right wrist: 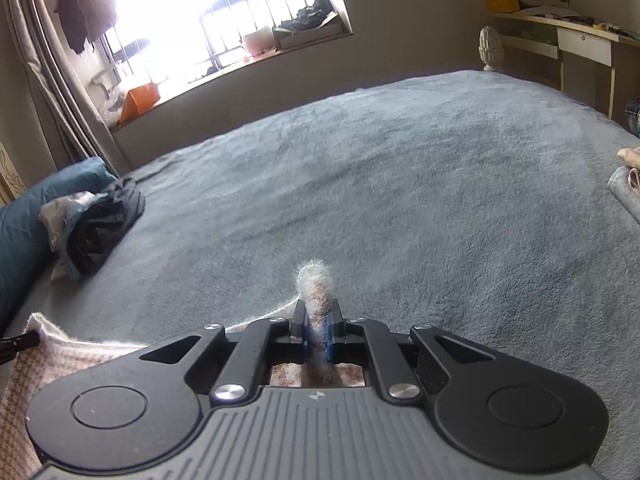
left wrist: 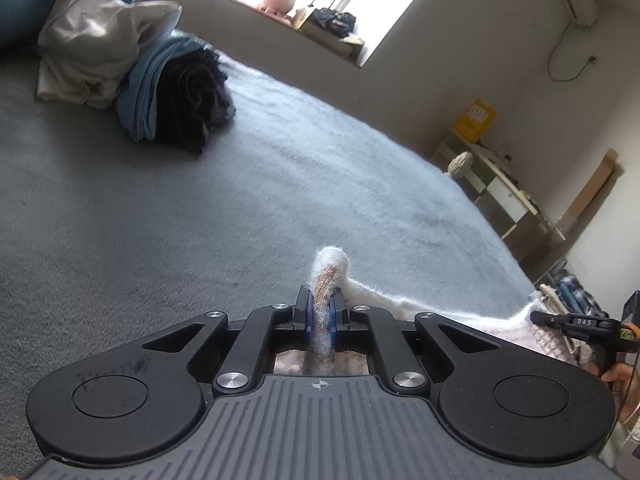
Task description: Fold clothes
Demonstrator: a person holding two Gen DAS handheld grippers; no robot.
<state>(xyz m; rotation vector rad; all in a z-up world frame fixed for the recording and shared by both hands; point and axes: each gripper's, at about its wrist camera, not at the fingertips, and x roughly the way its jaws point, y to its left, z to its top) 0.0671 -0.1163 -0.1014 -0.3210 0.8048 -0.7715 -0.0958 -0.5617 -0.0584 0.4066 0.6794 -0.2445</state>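
Note:
A fuzzy white knit garment with a brownish check stretches between both grippers above the grey-blue bed cover. My left gripper is shut on one edge of it; a tuft pokes out past the blue pads. From there the cloth runs right to the right gripper, held by a hand at the frame's edge. In the right wrist view my right gripper is shut on another fuzzy edge, and the garment trails off to the lower left.
A heap of clothes, beige, light blue and a dark roll, lies at the far left of the bed beside a blue pillow. More cloth sits at the bed's right edge. A desk and window sill lie beyond the bed.

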